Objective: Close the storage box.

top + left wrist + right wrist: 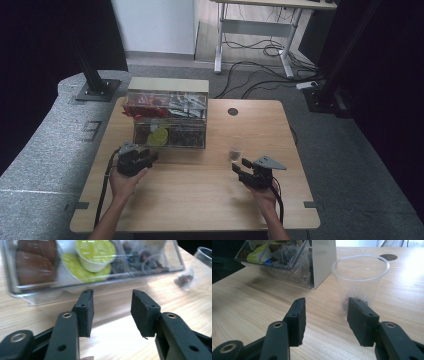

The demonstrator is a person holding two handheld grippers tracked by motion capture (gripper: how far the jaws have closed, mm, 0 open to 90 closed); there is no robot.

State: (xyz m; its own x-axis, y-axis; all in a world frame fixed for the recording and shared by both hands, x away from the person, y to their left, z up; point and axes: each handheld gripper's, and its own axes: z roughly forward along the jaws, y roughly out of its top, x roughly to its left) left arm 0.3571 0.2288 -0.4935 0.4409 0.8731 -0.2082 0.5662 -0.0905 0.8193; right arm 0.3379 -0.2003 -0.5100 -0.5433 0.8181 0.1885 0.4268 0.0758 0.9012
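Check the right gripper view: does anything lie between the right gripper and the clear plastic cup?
Nothing but bare wooden table lies between the open right gripper and the clear plastic cup just ahead.

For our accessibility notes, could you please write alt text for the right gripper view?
The right gripper, jaws open with nothing between them, points at a clear plastic cup standing upright on the wooden table, something dark at its bottom. Behind, to the left, stands a clear organiser box of packets.
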